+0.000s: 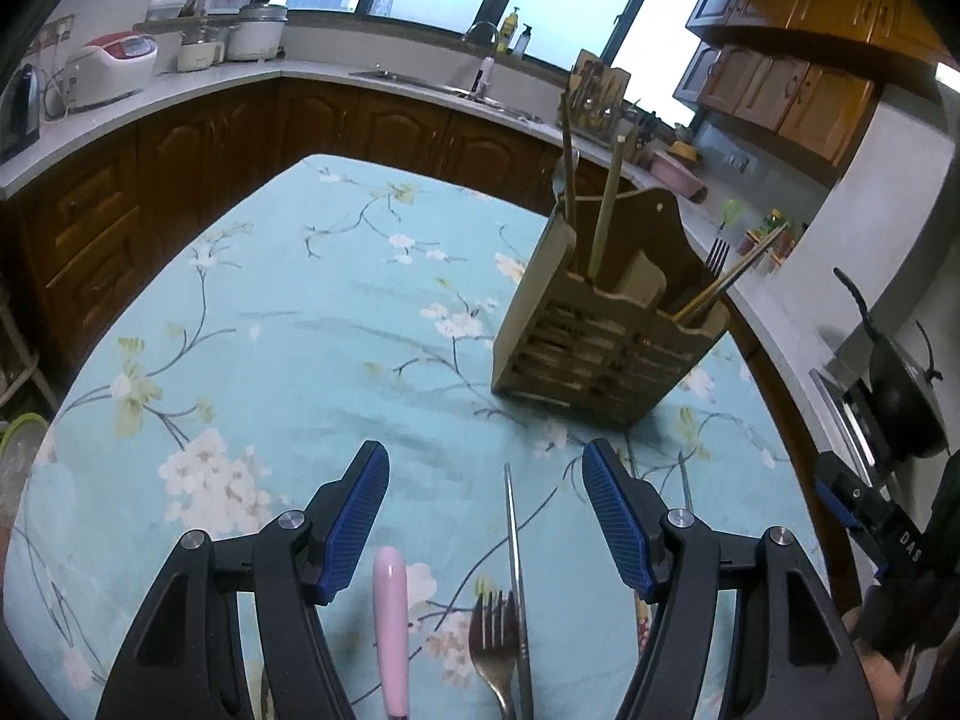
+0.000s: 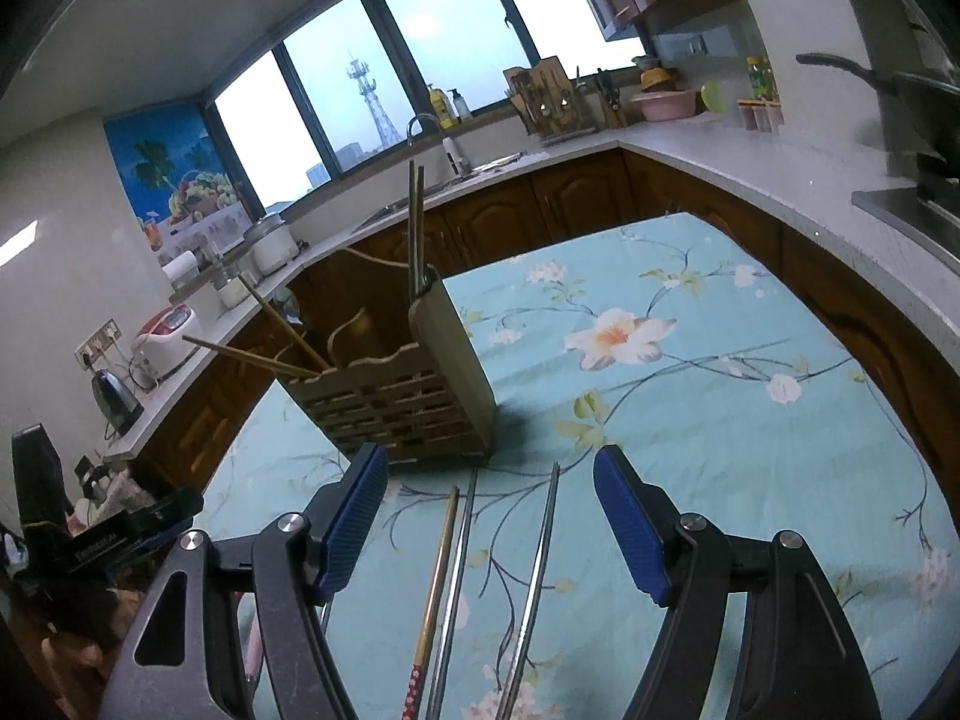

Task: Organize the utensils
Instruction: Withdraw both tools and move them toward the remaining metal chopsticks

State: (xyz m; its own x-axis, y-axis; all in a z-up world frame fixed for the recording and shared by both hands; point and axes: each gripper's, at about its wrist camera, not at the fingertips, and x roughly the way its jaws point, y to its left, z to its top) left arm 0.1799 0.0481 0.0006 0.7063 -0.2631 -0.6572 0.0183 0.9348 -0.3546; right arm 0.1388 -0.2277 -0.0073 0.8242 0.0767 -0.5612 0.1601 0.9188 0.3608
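A wooden slatted utensil holder (image 1: 606, 324) (image 2: 408, 384) stands on the floral tablecloth with chopsticks and a fork (image 1: 714, 255) in it. My left gripper (image 1: 483, 474) hangs open above the cloth; below it lie a pink handle (image 1: 390, 630), a metal fork (image 1: 495, 648) and a metal chopstick (image 1: 516, 576). My right gripper (image 2: 489, 477) is open too, with a wooden chopstick (image 2: 435, 576) and two metal chopsticks (image 2: 462, 570) (image 2: 537, 570) lying between and below its fingers. Nothing is held by either gripper.
The table (image 1: 288, 312) is covered by a light blue floral cloth. Kitchen counters with wooden cabinets (image 1: 180, 144) run around it, holding rice cookers (image 1: 111, 63), a kettle and a sink. A black wok (image 1: 906, 396) sits on the stove at the right. The other gripper (image 1: 858, 510) shows at the left view's right edge.
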